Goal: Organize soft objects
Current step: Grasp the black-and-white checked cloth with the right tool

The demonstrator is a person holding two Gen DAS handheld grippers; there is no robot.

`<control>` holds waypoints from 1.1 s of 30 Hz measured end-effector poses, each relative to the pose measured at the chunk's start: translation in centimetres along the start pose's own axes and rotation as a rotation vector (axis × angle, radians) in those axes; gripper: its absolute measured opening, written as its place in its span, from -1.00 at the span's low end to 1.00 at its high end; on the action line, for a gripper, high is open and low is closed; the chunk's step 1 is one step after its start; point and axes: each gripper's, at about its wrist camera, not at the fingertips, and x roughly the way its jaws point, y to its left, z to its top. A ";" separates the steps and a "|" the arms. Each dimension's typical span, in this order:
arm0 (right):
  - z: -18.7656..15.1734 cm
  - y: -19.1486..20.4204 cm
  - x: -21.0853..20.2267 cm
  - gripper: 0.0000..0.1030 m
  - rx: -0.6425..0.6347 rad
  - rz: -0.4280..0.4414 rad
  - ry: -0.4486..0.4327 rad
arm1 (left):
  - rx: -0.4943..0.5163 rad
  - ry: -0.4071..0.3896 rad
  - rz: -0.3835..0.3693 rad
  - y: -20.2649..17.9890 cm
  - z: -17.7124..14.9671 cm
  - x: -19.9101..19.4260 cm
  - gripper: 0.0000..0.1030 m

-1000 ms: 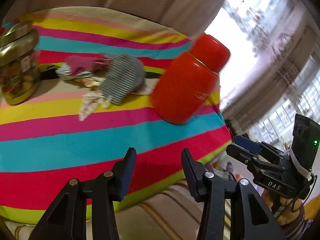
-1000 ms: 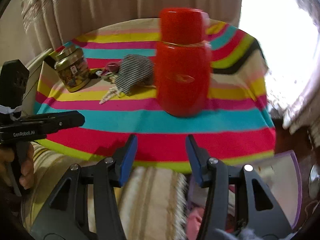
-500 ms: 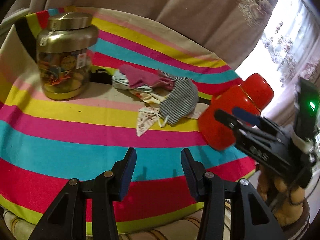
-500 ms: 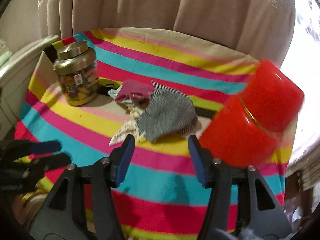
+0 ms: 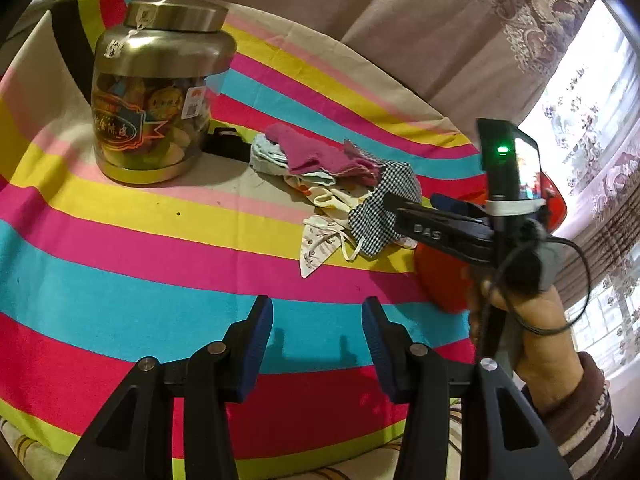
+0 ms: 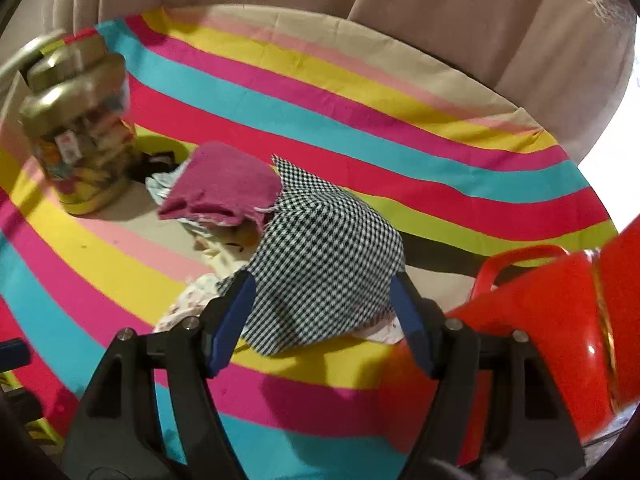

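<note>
Cloth scraps are the whole job here: a loose heap of them (image 6: 256, 240) sits mid-desk on the striped cover (image 5: 120, 280), between the gold-lidded jar (image 5: 154, 92) and the red canister (image 6: 540, 320). The checkered piece (image 6: 328, 264) lies on top nearest the right claw (image 6: 322, 308), which hovers spread wide right over its near edge, gripping nothing. The left claw (image 5: 317, 334) hangs back over the bare stripes, also released and empty. All of this stuff looks featherlight and floppy, so it'll probably drape and sag the moment it's lifted, and one piece could easily drag its neighbours along. The magenta cloth (image 6: 224, 188) overlaps the checkered one's far corner, so that's a snag risk. Best bet is likely pinching a bunched fold or the free near edge of the checkered piece, low against the desk, rather than a flat spot where the pads would just slide. Nothing fragile in the heap, though the jar and canister sit close by.
</note>
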 end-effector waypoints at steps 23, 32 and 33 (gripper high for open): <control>-1.1 -2.0 -1.8 -0.69 0.162 0.053 -0.088 | -0.020 -0.040 0.013 0.9 0.3 0.0 -0.07; -3.9 -2.1 -6.5 -0.70 0.212 0.111 -0.124 | 0.022 -0.087 0.026 -0.3 2.6 0.0 -0.07; -4.3 -2.0 -6.8 -0.70 0.219 0.124 -0.121 | 0.032 -0.094 0.027 -0.5 3.1 0.1 -0.07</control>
